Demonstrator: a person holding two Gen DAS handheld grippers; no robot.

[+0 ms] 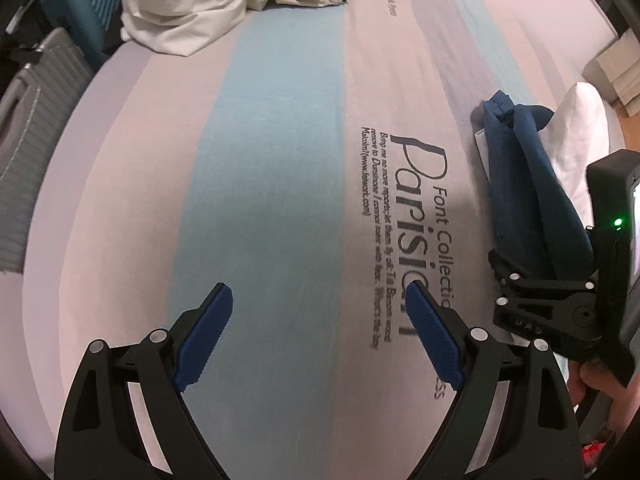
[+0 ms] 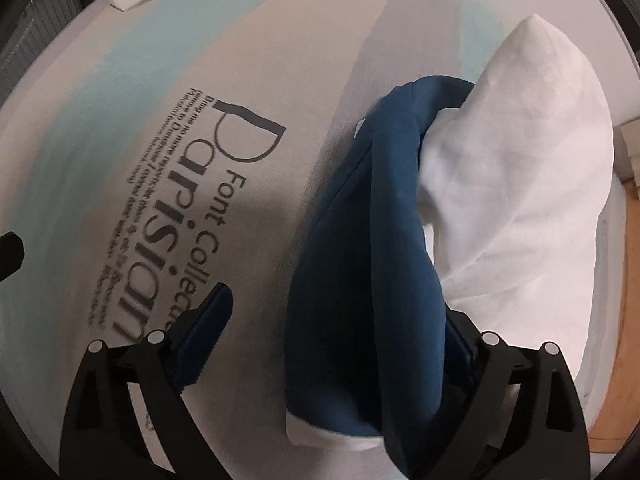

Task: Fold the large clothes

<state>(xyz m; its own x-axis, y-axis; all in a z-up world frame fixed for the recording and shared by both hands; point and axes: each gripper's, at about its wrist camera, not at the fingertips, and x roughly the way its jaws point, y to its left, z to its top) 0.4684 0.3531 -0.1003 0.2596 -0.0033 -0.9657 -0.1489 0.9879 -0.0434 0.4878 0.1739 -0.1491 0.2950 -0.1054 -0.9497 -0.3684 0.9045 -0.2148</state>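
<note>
Right claw [image 2: 336,344], jaws apart, straddles the folded navy-blue cloth garment [image 2: 360,240] to set it aside; left claw [image 1: 320,336] gapes idle

"Parisian", "Font Collection" on bedsheet [image 2: 120,80]

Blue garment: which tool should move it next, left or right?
Right. The right tool already has the blue garment between its fingers beside the pillow; the left tool hangs open, over bare sheet.
</note>
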